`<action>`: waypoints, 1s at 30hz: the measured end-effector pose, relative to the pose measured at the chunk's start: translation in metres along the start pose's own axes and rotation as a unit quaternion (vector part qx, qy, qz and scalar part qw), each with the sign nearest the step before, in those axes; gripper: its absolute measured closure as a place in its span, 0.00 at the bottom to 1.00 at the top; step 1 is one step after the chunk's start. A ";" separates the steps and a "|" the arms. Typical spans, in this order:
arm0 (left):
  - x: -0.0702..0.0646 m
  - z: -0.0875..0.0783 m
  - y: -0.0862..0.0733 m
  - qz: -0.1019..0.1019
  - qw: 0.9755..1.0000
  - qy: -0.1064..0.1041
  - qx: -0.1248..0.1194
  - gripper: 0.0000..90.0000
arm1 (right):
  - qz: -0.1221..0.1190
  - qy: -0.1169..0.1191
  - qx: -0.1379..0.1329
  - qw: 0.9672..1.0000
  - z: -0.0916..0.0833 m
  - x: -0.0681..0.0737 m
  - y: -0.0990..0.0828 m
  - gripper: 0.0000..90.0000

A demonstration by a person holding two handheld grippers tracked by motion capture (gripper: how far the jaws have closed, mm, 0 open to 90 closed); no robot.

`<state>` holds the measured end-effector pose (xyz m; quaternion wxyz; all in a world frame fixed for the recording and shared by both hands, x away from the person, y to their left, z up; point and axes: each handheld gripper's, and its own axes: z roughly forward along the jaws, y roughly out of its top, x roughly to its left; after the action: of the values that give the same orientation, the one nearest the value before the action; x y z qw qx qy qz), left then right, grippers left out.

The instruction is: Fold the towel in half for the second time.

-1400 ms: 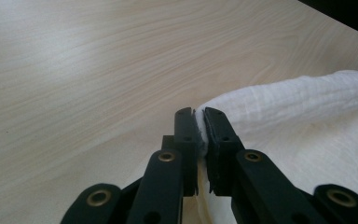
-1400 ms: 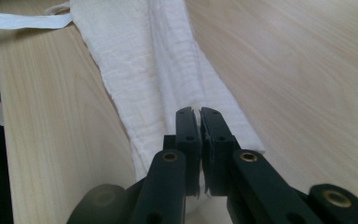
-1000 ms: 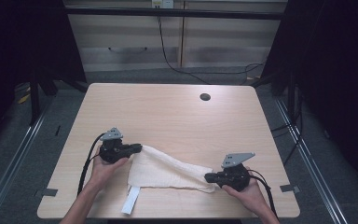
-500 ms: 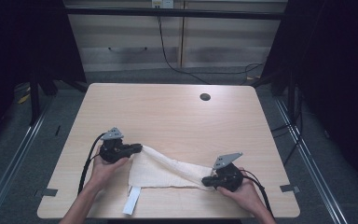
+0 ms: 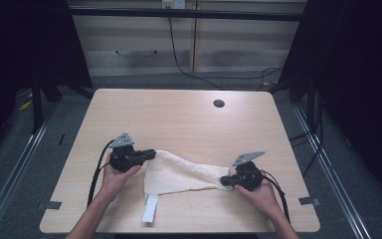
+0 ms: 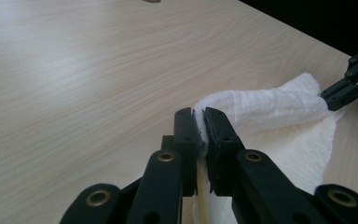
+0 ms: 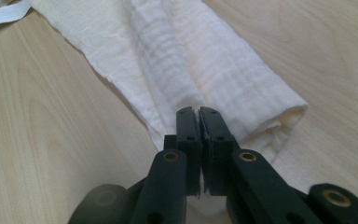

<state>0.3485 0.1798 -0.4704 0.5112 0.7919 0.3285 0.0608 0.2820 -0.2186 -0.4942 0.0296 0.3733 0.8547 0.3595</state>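
Left claw (image 5: pixel 151 154) pinched tight on one end of the cream cloth (image 5: pixel 179 174), fabric squeezed flat between the jaws. Cloth lying across the near middle of the tabletop (image 5: pixel 179 119), bunched into a loose roll, stretched between both claws. White strap (image 5: pixel 149 214) trailing from its near edge toward the front of the tabletop. Right claw (image 5: pixel 224 180) clamped just as hard on the opposite end, a thin fold caught between the jaws.

Looks like a spreading or folding step. Best done with both grips kept firm, ends lifted together, tension even so the roll opens without twisting; worth watching that strap for snags.

Pale wood tabletop, smooth, with a round cable hole (image 5: pixel 219 103) at the far side. Beyond, a low cabinet (image 5: pixel 179 45), dangling cables, dark curtains either side, grey floor.
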 end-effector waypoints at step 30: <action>-0.047 -0.002 0.008 0.083 0.994 -0.062 0.021 0.93 | 0.003 -0.053 -0.017 0.998 -0.007 -0.009 -0.008 0.97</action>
<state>0.3151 0.1523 -0.4512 0.5069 0.8293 0.2306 0.0473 0.2814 -0.2322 -0.4955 0.0806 0.3939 0.8444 0.3540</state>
